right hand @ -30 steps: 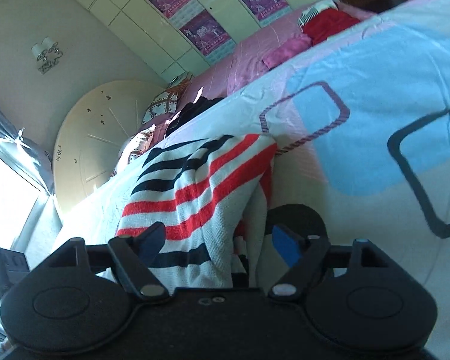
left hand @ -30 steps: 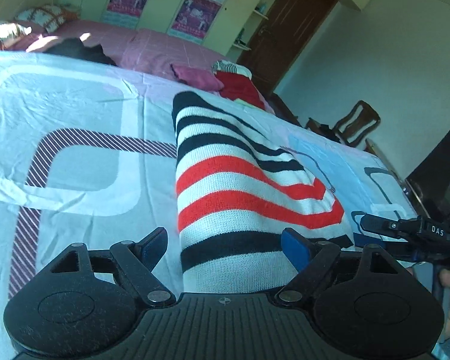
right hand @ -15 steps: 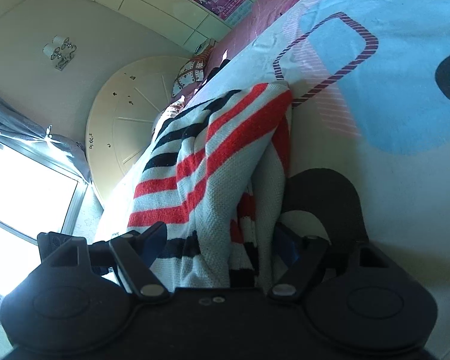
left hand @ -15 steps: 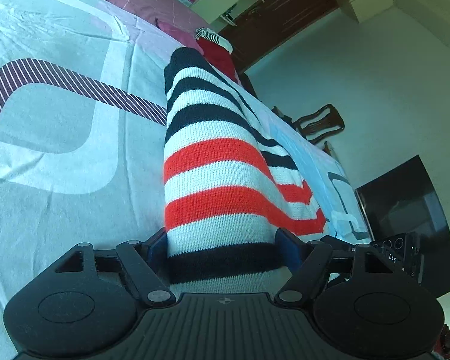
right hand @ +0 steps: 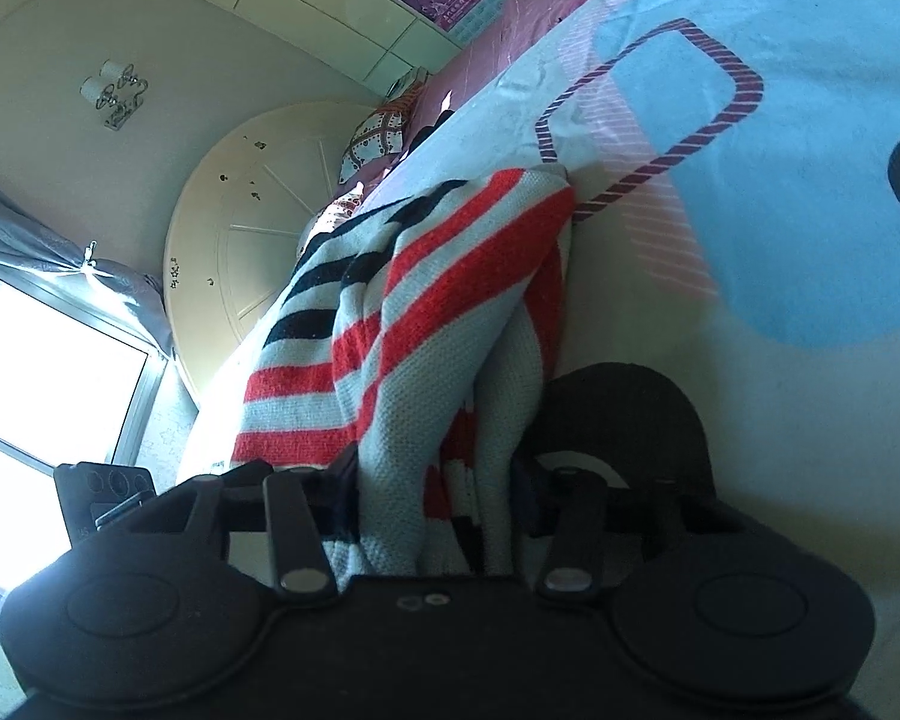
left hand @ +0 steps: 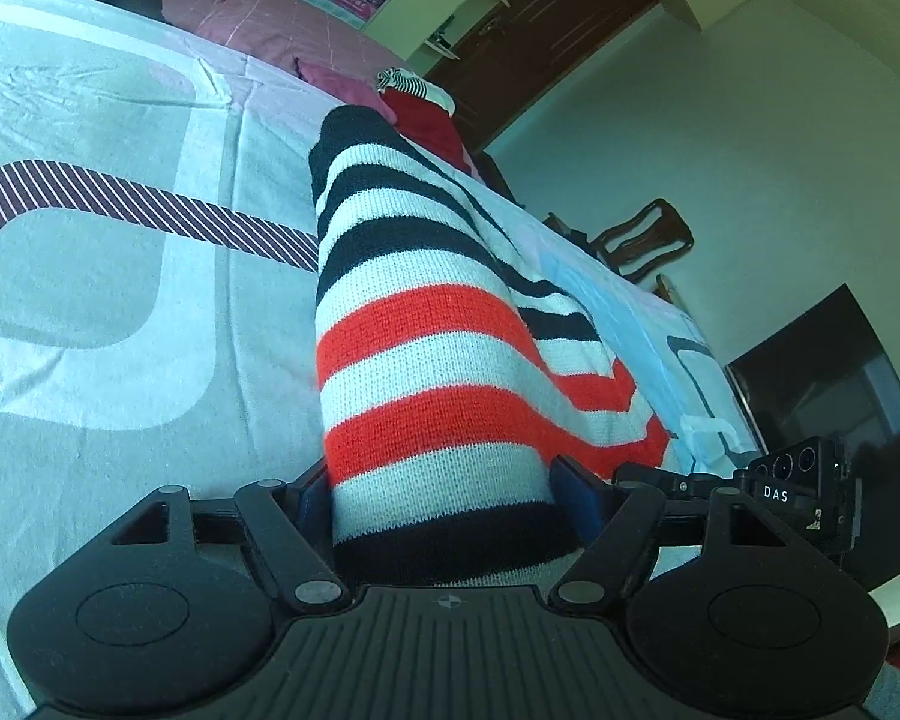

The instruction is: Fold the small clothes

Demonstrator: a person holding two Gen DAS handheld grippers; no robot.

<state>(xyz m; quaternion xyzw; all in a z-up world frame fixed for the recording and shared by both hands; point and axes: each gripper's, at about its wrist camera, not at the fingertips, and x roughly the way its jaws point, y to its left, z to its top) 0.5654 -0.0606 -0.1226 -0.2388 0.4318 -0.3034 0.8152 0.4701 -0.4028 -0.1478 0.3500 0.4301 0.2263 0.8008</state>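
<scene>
My left gripper (left hand: 441, 495) is clamping the black-striped hem of one striped sweater (left hand: 426, 324); my right gripper (right hand: 435, 498) has just been closing and is pinching the bunched far side of the same sweater (right hand: 426, 300). The sweater is lying on the patterned bedsheet (left hand: 108, 300). "DAS" is showing on the right gripper's body (left hand: 777, 493). Beyond the sweater: one red garment (left hand: 426, 120), one wooden chair (left hand: 645, 237), one dark screen (left hand: 828, 378).
</scene>
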